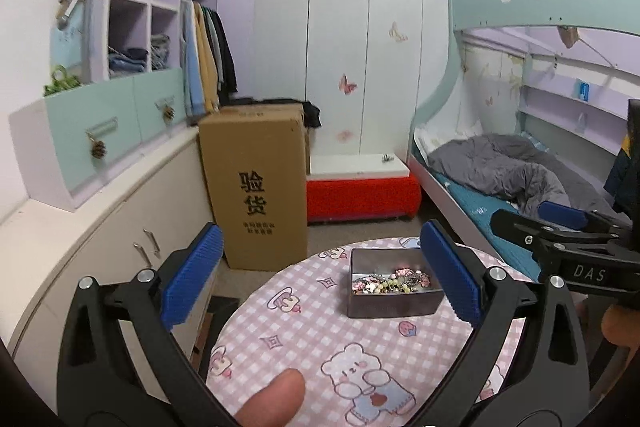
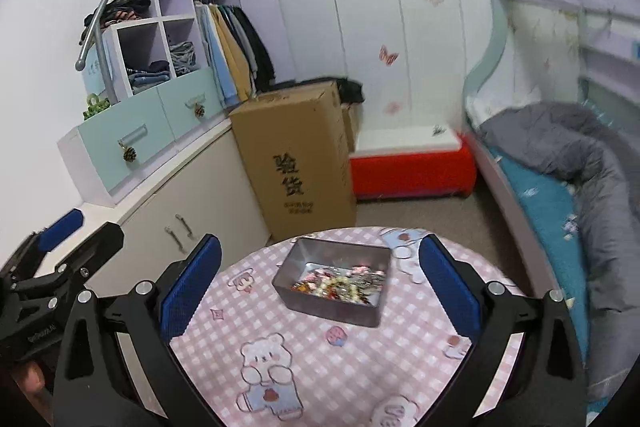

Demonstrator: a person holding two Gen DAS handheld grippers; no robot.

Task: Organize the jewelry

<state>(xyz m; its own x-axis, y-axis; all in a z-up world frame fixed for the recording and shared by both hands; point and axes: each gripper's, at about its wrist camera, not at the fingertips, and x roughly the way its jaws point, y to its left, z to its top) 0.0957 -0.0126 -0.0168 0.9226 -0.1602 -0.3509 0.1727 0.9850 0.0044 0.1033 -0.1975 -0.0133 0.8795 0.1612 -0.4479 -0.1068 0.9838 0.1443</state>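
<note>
Nearest in the left wrist view, a thumb [image 1: 276,397] is seen at the lower edge, between the arms of the left gripper [image 1: 320,281], whose blue-padded jaws are spread wide with nothing between them. The right gripper [image 2: 320,283] is likewise held with its jaws wide and unfilled. Both are held above a round surface [image 1: 312,339] covered in a pink checked cloth printed with bears. A grey metal tin [image 2: 334,281] is set on the surface beyond the jaws, and a tangle of beaded jewelry [image 2: 340,281] is heaped inside it. Farther off, a tall cardboard box [image 1: 256,183] is stood on the floor beside a cabinet, and a bunk bed [image 1: 520,163] with a grey quilt is seen at the right.
</note>
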